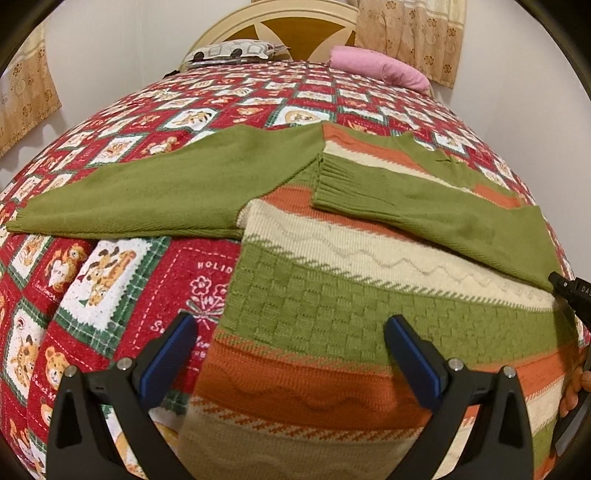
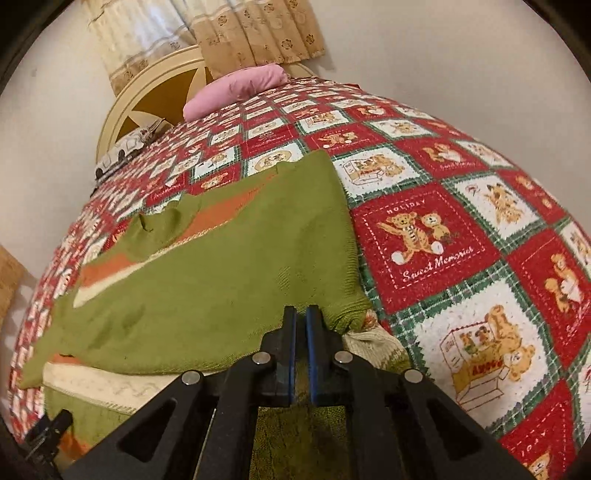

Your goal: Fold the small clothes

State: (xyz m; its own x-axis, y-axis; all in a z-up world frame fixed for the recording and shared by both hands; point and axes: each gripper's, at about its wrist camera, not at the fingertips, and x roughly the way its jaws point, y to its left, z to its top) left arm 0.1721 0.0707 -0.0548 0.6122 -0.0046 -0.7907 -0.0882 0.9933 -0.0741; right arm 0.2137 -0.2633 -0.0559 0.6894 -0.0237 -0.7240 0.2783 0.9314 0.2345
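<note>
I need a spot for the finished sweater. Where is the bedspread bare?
Bare bedspread lies right of the sweater, also between its outstretched sleeve and the pillows. The middle is crowded: sweater, folded sleeve pinched in the right gripper.

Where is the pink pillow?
The pink pillow lies at the far end of the bed, on the right in the left wrist view, by the headboard and below the curtain, well beyond the sweater.
</note>
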